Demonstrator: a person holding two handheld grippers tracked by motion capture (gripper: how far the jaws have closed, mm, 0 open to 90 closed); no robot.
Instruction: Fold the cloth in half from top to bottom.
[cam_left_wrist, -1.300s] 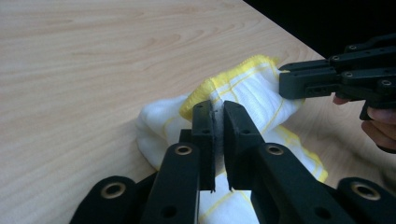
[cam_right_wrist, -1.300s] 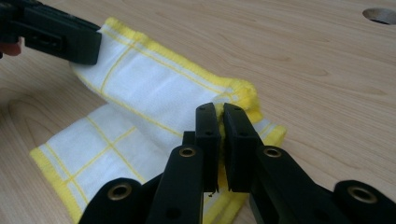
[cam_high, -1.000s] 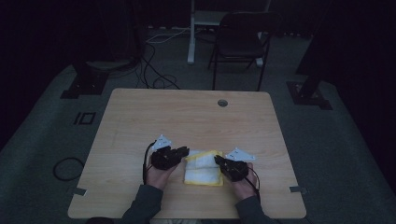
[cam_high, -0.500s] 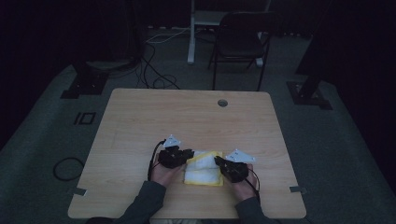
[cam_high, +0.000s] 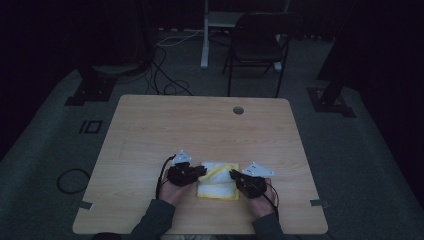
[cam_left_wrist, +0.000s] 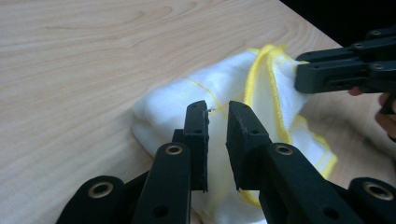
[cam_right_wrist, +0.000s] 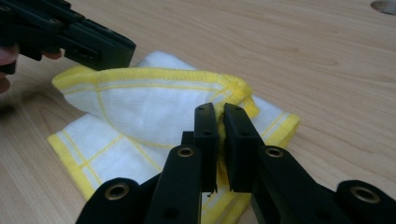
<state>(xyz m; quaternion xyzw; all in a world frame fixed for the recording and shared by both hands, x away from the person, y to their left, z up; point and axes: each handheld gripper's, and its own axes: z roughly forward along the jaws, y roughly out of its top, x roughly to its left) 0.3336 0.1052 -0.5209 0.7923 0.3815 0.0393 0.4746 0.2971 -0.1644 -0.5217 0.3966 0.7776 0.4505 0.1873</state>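
Dim flooring surrounds the wooden counter (cam_high: 210, 130), where a partly folded white-and-yellow cloth (cam_high: 217, 180) lies near the person's edge; the left tool (cam_left_wrist: 217, 121) stands slightly spread above it, while the right tool (cam_right_wrist: 219, 121) pinches its hem mid-fold.

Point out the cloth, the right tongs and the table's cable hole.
cloth (cam_right_wrist: 154, 105), right gripper view, white lifted fold.
right tongs (cam_right_wrist: 219, 116), right gripper view, midway between the tips.
cable hole (cam_high: 238, 110), high view, its middle.
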